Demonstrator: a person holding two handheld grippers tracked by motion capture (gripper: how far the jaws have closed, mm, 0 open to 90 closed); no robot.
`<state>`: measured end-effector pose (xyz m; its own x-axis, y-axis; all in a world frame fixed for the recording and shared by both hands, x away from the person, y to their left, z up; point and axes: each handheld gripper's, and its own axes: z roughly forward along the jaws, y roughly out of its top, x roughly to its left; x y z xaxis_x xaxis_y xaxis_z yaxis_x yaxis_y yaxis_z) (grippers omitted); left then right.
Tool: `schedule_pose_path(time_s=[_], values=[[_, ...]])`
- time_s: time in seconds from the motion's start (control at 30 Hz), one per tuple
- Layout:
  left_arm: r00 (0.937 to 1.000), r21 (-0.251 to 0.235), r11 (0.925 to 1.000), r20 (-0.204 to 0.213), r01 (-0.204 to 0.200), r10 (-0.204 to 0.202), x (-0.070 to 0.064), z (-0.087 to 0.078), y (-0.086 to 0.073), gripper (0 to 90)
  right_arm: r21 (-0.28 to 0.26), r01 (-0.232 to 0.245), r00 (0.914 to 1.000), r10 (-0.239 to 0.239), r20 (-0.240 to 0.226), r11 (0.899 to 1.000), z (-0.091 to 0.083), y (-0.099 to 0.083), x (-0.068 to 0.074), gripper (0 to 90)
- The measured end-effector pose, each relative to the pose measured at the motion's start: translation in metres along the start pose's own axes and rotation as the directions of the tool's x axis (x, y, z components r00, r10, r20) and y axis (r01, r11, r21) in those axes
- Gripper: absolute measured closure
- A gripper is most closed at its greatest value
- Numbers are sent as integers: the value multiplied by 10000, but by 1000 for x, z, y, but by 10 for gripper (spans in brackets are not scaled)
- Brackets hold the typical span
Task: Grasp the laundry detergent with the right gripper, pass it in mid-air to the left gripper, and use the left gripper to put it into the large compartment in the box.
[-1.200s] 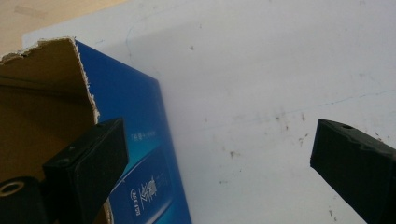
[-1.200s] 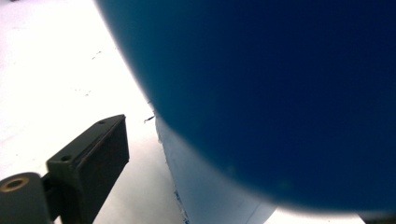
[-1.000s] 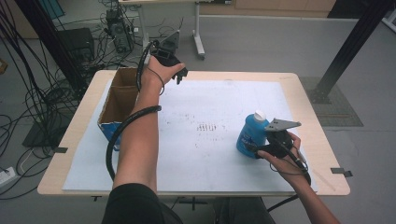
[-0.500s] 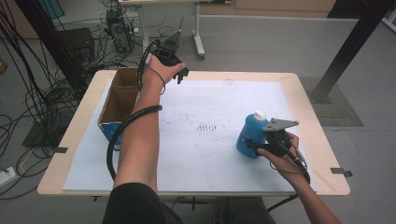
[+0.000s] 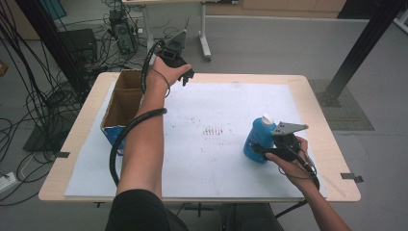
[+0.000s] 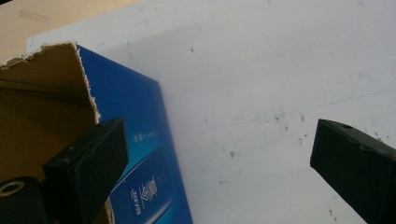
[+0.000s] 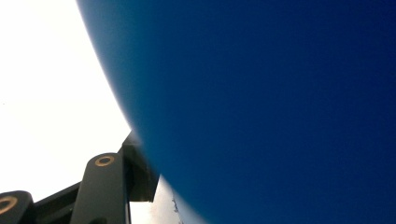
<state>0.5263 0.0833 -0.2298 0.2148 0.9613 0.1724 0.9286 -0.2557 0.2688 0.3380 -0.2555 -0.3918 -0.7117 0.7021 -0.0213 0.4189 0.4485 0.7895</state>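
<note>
The blue bottle (image 5: 255,139) with its white cap stands upright on the white sheet (image 5: 216,96) that covers the counter (image 5: 327,144), well apart from the cardboard box (image 5: 122,103) and on the far side of the sheet from it. The right claw (image 5: 263,150) is right up against the bottle's lower body, on the side facing away from the box. In the right gripper view the bottle's blue wall (image 7: 280,102) bulges close against the lens, with one black jaw beside it; the other jaw is hidden, so I cannot tell whether the claw is pinching the bottle or merely lying against it.

The left claw (image 5: 185,74) is held up in the air above the corner of the box farthest from the person, nowhere near the bottle. Its jaws are spread wide with nothing between them; in the left gripper view the box's torn brown rim and blue printed side (image 6: 140,154) lie below one jaw, bare sheet below the other.
</note>
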Motion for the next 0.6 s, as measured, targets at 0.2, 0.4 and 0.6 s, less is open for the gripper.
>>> schedule_pose_path(time_s=[0.2,0.4,0.6], values=[[10000,5,10000,-8,-40,40,0,0,0,48,13,2,10000,-2,-14,10000,0,0,0,396],[10000,12,10000,-10,-41,41,1,-1,0,48,19,29,10000,-29,-26,10000,0,0,0,398],[10000,-9,10000,-24,-35,35,1,-1,0,48,48,-11,10000,11,-34,10000,0,0,0,399]])
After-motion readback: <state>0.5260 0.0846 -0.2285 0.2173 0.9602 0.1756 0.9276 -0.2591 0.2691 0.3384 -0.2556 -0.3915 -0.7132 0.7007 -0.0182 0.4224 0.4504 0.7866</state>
